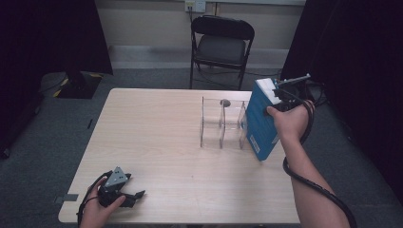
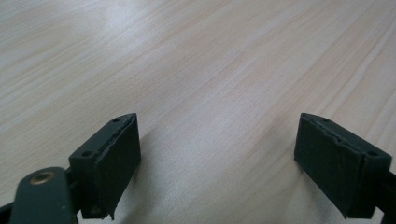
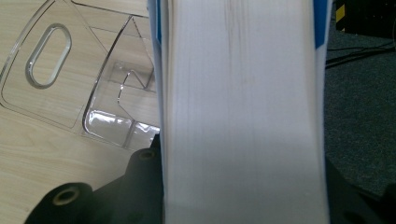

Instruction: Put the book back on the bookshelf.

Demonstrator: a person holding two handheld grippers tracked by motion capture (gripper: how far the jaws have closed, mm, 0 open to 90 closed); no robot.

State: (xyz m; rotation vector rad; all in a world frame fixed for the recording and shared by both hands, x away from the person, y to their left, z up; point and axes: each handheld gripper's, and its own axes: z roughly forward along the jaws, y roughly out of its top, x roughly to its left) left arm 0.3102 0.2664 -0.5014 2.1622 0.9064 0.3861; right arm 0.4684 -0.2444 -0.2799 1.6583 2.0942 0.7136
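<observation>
Between your right gripper's jaws sat a blue book, clamped across its thickness near the top, so that gripper was grasping the book. You held it upright at the desk's right edge, its lower corner out just past that edge. Seen from the right gripper view, the book's white page block ran up the middle of the frame with a blue cover on each side, and the jaws themselves were mostly hidden behind it; only their dark bases showed at the bottom.

Just beside the book on its left stood a clear acrylic rack with upright dividers, on the right half of the desk. Whether the book touched the rack, you could not tell from above. Through the right gripper view the rack appeared as transparent panels with an oval cut-out, its edges hard to follow against the wood.

Down at the desk's near left corner, your left gripper lay low over the wood, its jaws spread wide and released, nothing between them. The left gripper view showed both black pads well apart above bare desk.

Beyond the far edge a black folding chair stood on the grey floor, with dark curtains on either side.
</observation>
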